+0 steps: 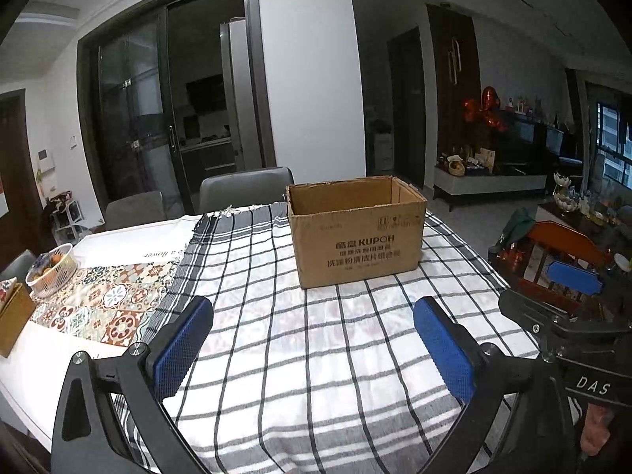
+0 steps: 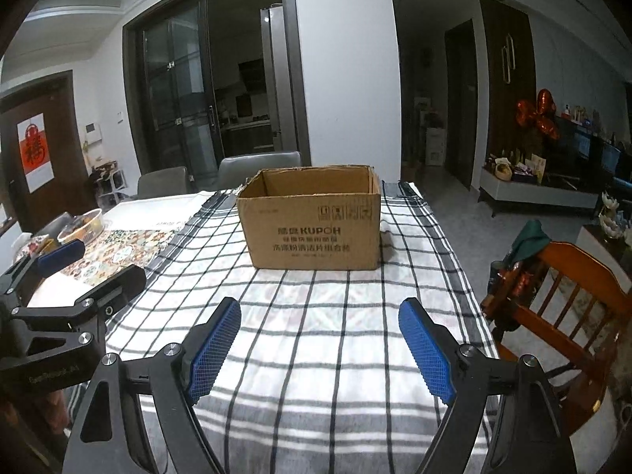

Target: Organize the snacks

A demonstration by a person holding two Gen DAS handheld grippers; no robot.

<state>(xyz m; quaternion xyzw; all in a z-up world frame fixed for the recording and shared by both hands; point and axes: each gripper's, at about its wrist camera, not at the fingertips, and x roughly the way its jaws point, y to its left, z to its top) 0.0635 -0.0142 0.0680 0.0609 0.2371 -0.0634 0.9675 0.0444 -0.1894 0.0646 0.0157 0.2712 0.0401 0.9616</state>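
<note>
Cardboard box [image 1: 357,231], open-topped, on checked cloth [image 1: 300,355] toward table's far end; no snacks visible. Left gripper [image 1: 314,349] and right gripper [image 2: 320,349]: jaws apart, empty, short of box. Probably opening step; next, locating snacks to grasp.

Dim, cool indoor light from overhead; the cloth [image 1: 316,355] is evenly lit, with a soft shadow at the box's [image 2: 312,221] 3 o'clock. Strong fisheye bending and black corners. Focus sharp.
</note>
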